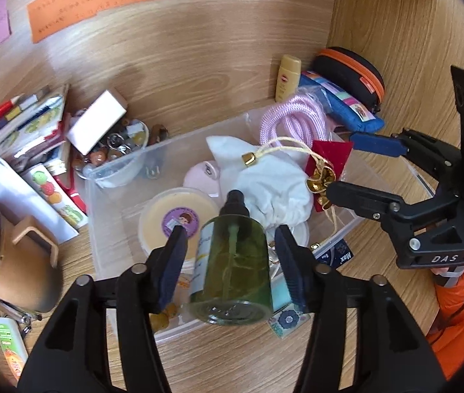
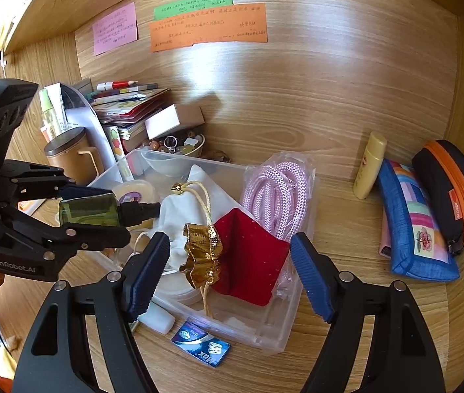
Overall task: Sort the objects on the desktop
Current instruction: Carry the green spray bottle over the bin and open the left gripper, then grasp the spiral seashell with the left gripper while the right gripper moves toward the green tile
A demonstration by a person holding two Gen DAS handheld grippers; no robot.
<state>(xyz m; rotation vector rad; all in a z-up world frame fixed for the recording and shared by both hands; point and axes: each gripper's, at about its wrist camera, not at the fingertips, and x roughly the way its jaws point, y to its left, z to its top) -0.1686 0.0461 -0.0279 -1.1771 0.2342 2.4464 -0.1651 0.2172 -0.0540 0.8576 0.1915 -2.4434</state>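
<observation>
My left gripper is shut on a green spray bottle with a black pump and holds it above the clear plastic bin; the bottle also shows in the right wrist view. My right gripper is open over the bin's right part, its fingers either side of a red velvet pouch with a gold top. It holds nothing. The bin also holds a white cloth bag, a pink rope and a round yellow tub.
A yellow tube, a blue patchwork pouch and a black-orange case lie right of the bin. Books, a white box, a trinket bowl and a brown mug stand left. A blue packet lies in front.
</observation>
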